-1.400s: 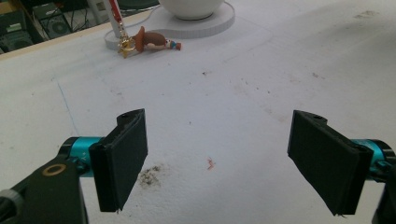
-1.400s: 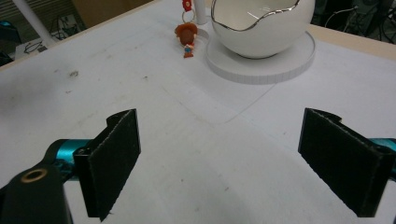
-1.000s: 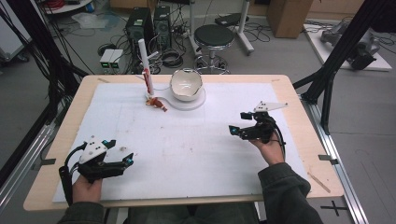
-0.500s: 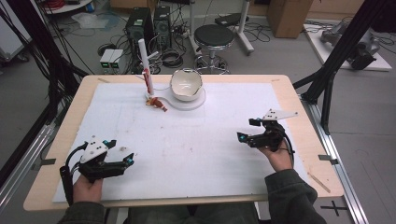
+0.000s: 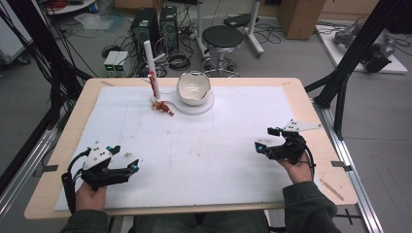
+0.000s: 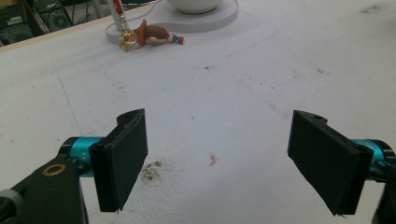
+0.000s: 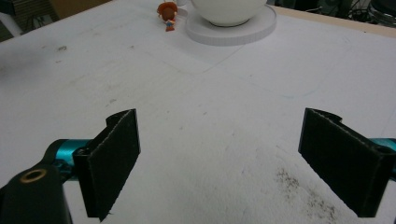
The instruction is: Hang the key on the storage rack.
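A white bowl sits on a round white base at the far middle of the table. Just left of it lies a small orange-haired figurine, beside an upright white tube with red markings. My left gripper rests near the front left corner, open and holding nothing. My right gripper hovers at the right side, also open and holding nothing. The left gripper view has wide jaws with the figurine far ahead. The right gripper view has spread jaws facing the bowl and figurine.
A white mat covers most of the wooden table, with faint dirt marks on it. A thin wooden stick lies at the front right corner. Black frame posts stand at both sides. A stool and computers stand behind.
My right gripper has moved right and back toward the table's near edge. The left gripper has stayed in place.
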{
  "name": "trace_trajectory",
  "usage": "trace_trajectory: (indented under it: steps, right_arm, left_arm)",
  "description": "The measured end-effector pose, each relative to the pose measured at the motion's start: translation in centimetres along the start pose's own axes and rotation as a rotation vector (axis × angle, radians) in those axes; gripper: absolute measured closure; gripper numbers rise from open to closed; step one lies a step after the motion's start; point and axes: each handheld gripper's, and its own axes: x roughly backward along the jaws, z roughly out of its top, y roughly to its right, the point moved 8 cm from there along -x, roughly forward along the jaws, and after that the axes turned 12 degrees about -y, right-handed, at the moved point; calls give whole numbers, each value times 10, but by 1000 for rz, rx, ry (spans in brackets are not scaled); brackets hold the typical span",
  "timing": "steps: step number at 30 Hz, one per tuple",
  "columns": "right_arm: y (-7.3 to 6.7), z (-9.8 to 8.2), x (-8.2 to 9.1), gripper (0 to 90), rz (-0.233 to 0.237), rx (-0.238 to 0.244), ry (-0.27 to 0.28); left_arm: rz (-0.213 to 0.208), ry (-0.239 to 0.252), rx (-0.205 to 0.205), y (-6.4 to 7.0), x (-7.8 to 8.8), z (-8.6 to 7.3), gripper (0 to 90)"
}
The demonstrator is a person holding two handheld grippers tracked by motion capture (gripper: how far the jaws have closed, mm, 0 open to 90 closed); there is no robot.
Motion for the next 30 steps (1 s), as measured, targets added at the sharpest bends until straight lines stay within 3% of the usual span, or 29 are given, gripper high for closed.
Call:
trace_trajectory:
  steps: [11,30]
  right_arm:
    - [-4,-10,9,121,-5,-8,2]
    - [-14,-20,19,121,-12,20,0]
  left_arm:
    - [-7,-4,7,0,0,-2,205]
    - [-11,-13,14,-1,2,-5,205]
